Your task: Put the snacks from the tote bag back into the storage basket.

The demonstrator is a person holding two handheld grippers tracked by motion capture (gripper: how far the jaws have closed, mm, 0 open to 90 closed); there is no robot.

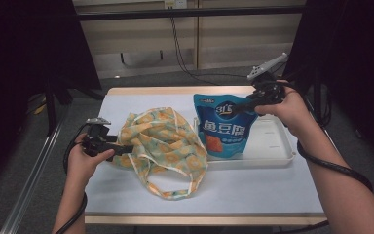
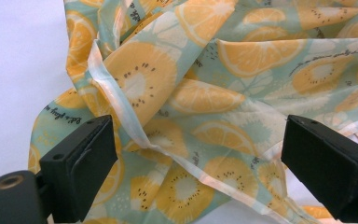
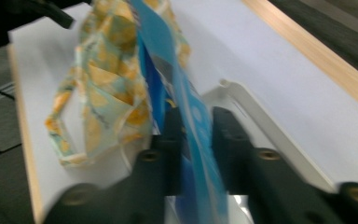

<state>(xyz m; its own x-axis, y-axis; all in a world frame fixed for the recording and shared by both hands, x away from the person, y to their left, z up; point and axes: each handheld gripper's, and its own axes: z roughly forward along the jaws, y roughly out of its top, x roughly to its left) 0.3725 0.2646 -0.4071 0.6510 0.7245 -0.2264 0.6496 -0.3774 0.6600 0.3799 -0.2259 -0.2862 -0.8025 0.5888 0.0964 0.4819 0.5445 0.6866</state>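
Your right claw (image 1: 234, 110) pinches the blue snack pouch (image 1: 222, 127), upright over the tray (image 1: 272, 151) at right centre. Your left claw (image 1: 126, 149), spread, straddles the cloth bag (image 1: 163, 144); bagging remains.

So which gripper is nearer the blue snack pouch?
Right. The right gripper has the blue snack pouch between its jaws; the left gripper is across the table at the fruit-print bag.
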